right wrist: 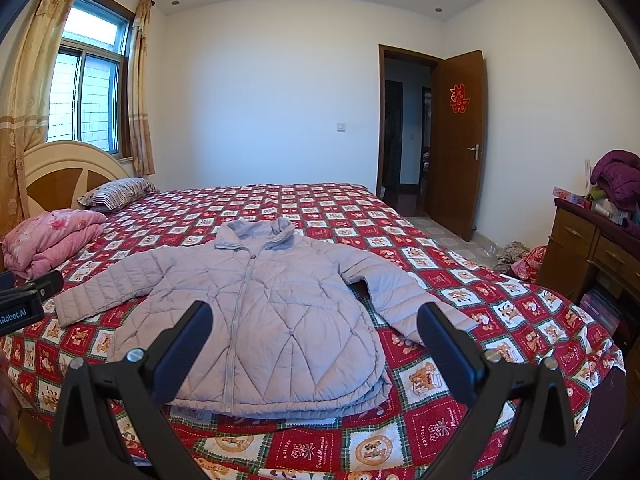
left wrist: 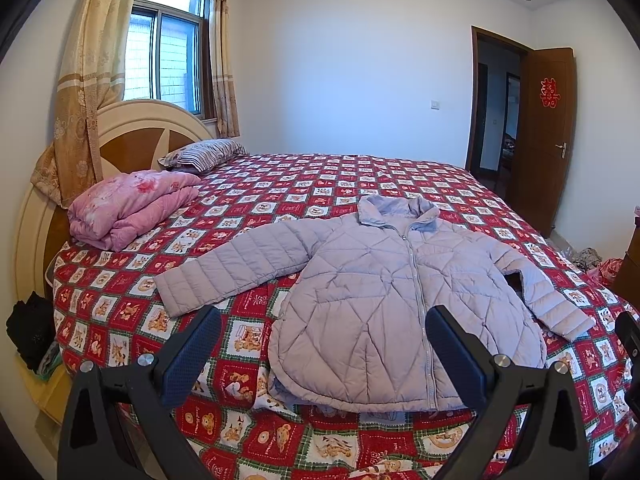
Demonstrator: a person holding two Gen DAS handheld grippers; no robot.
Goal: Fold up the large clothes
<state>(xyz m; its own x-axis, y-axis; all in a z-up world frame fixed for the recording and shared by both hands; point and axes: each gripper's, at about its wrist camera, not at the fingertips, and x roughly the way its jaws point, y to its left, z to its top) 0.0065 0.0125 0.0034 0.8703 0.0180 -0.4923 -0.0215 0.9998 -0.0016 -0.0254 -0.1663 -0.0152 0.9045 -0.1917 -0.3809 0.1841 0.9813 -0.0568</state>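
With both the left gripper (left wrist: 324, 356) and right gripper (right wrist: 316, 348) spread wide and empty, the puffy, light, slippery jacket (left wrist: 384, 296) looks easiest pinched at a sleeve cuff.

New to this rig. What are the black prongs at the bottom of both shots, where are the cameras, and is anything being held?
There is no robot arm here: a person carries one hand-held gripper in each hand. Each has a fisheye camera looking forward along its two fingers, so the black prongs are those fingers. One picture comes from the left hand-held gripper, the other from the right hand-held gripper. Both stand open and hold nothing, above the near edge of the bed.

On the red patterned bedspread lies a lilac quilted jacket, zipped, front up, sleeves spread out, not yet folded. Near the headboard are a folded pink quilt and a striped pillow. The curved walls are lens distortion.
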